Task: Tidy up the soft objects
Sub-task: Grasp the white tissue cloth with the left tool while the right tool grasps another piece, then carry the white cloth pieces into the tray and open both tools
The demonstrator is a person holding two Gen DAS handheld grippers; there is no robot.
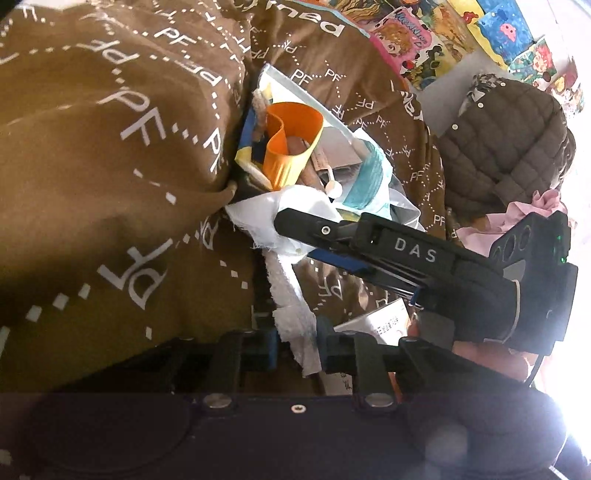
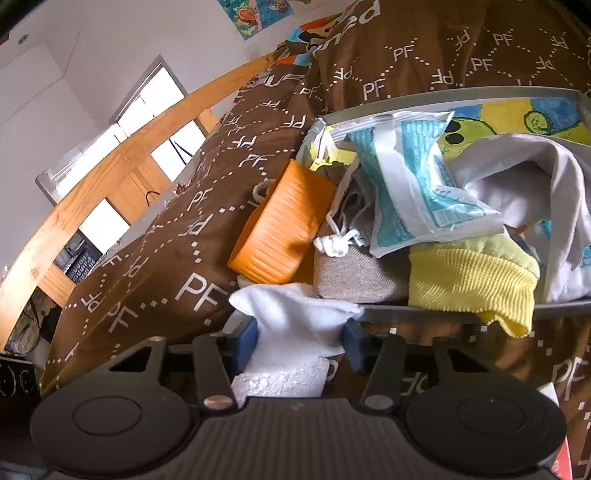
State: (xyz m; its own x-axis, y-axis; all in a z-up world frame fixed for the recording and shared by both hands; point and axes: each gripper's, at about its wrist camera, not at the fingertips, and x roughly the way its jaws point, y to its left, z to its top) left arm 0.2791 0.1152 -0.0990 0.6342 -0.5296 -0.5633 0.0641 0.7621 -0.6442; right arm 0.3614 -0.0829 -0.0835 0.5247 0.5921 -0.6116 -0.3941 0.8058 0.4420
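A white terry cloth (image 1: 295, 325) runs as a strip from the tray's edge down between the blue pads of my left gripper (image 1: 297, 343), which is shut on it. The same white cloth (image 2: 295, 321) fills the gap between the pads of my right gripper (image 2: 299, 338), also shut on it. In the left wrist view the right gripper (image 1: 295, 236) reaches in from the right over the cloth's upper end. Behind it a grey tray (image 2: 443, 314) holds a yellow knitted cloth (image 2: 469, 284), a grey drawstring pouch (image 2: 351, 269), white fabric (image 2: 535, 177), a teal-and-white packet (image 2: 417, 184) and an orange cup (image 2: 284, 229).
Everything lies on a brown duvet printed with "PF" (image 1: 110, 166). A brown quilted jacket (image 1: 506, 147) and a pink cloth (image 1: 535, 206) lie to the right. A wooden bed rail (image 2: 110, 166) curves along the left. Colourful drawings (image 1: 461, 33) cover the wall.
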